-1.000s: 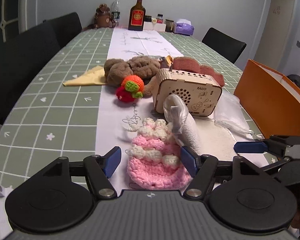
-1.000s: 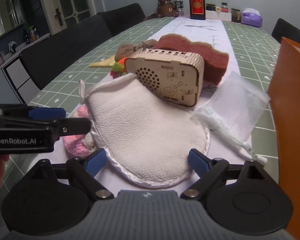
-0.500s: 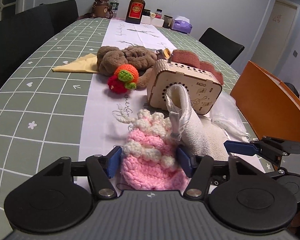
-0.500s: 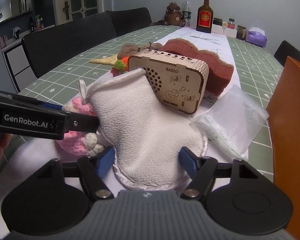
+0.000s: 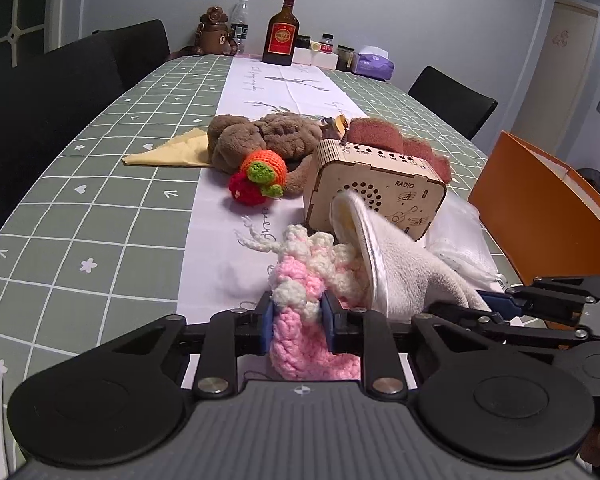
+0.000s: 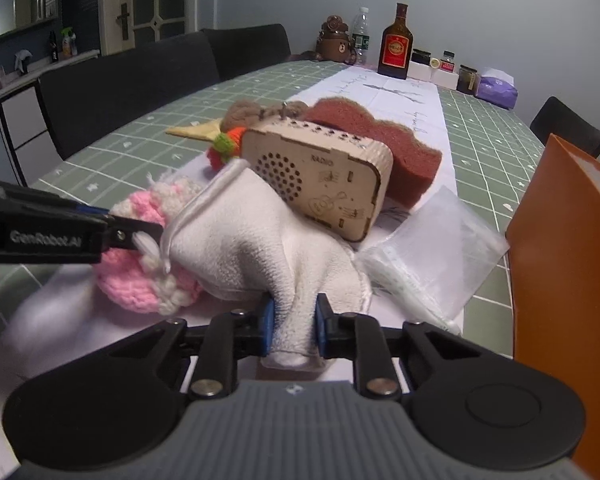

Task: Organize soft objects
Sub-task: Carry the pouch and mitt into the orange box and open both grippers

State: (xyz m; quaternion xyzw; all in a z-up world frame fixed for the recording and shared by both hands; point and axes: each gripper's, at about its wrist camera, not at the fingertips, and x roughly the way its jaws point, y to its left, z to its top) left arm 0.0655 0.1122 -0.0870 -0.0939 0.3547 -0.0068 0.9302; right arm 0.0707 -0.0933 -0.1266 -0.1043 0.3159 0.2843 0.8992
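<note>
A pink and cream crochet pouch (image 5: pixel 312 320) lies on the white runner, and my left gripper (image 5: pixel 297 322) is closing on it, blue pads pressing both sides. The white fluffy mitt (image 6: pixel 256 248) leans against the wooden radio (image 6: pixel 320 184); my right gripper (image 6: pixel 294 320) is closing on its bunched near edge, pads squeezing the cloth. In the right wrist view the left gripper (image 6: pixel 140 236) comes in from the left onto the pouch (image 6: pixel 140 280). A brown plush (image 5: pixel 260 140), a crochet carrot and strawberry (image 5: pixel 260 176), a rust-red sponge (image 6: pixel 376 140) and a yellow cloth (image 5: pixel 172 152) lie further back.
An orange box (image 5: pixel 540 208) stands at the right table edge. A clear plastic bag (image 6: pixel 432 256) lies beside the mitt. A bottle (image 5: pixel 281 32), jars and a tissue pack stand at the far end. Black chairs line both sides of the green checked table (image 5: pixel 80 200).
Both grippers have gone from wide open to closed on cloth: the left onto the pink pouch, the right onto the mitt's edge, which is now bunched up and lifted.
</note>
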